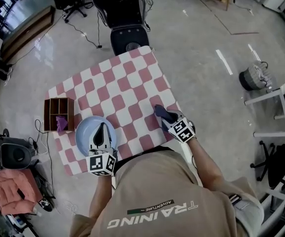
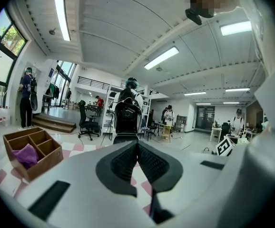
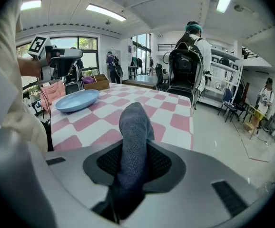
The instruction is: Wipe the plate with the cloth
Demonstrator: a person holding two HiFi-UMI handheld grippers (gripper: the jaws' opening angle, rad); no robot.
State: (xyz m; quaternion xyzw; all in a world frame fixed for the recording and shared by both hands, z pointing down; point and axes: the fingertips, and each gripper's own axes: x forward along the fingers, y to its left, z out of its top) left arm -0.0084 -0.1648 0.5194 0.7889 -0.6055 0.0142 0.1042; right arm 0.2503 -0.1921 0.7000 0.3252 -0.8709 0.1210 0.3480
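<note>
Right gripper [image 3: 133, 148] clamping grey cloth [image 3: 133, 125] near right edge of checkered table [image 1: 118, 88], well apart from light-blue plate [image 1: 85, 131]. Left gripper [image 1: 101, 133], jaws together and empty, hovering over plate. Judgement: wiping not yet beginning; all remaining.

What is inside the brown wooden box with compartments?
A crumpled purple cloth lies in one compartment of the brown wooden box; the others look empty. Anything under it is covered.

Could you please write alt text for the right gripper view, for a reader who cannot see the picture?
The right claw grips a grey cloth that stands up between its jaws. Beyond it is a table with pink and white squares, where a light blue plate sits at the left with the left claw over it.
</note>
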